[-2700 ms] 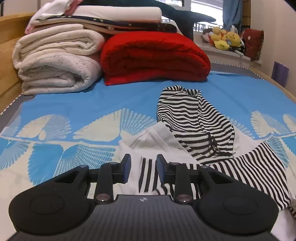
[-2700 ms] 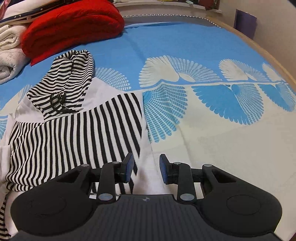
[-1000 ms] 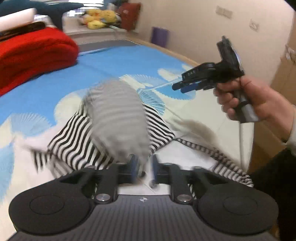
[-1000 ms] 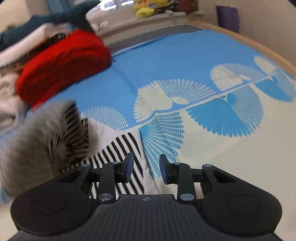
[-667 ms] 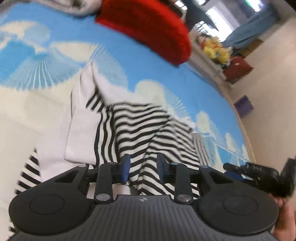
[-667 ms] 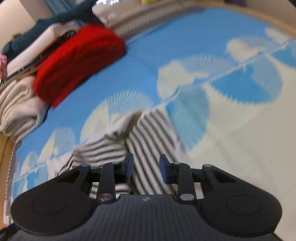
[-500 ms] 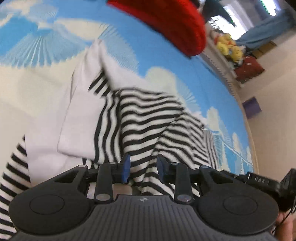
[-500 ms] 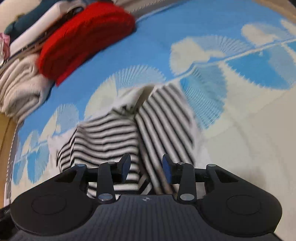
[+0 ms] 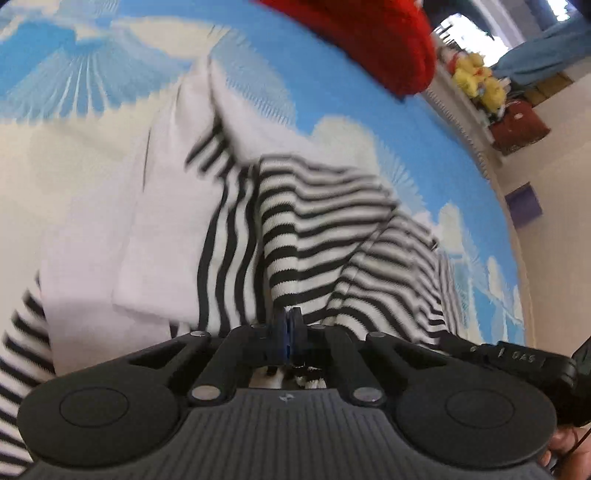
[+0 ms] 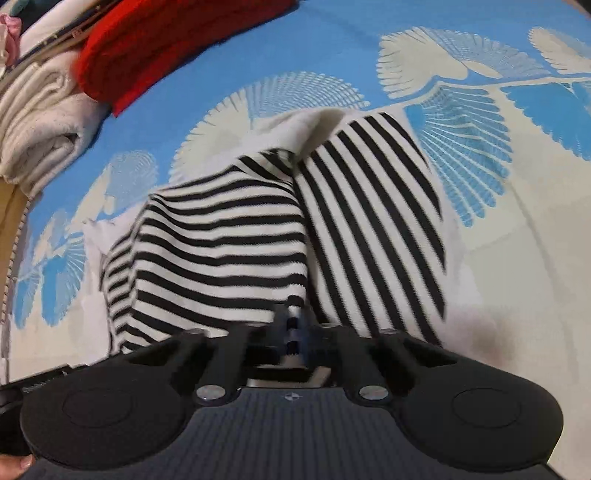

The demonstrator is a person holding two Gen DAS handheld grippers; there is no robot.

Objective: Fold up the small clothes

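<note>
Both views are bright and evenly lit; daylight blows out at the window (image 9: 476,26). Fisheye curvature bends the bed (image 10: 480,229) at the edges. Motion blur smears the striped garment (image 9: 314,229), and the right tool (image 10: 293,328) looks soft.

We see the striped garment (image 10: 221,243) as soft matt knit cloth with plain white panels. Under it the bedsheet (image 10: 480,155) looks like smooth printed cotton. At eleven o'clock the red blanket (image 10: 155,48) is fuzzy fleece, the cream towels (image 10: 33,122) nubbly. Our left gripper (image 9: 289,334) and right gripper (image 10: 291,332) are matt black plastic with ribbed housings and shiny metal pins.
</note>
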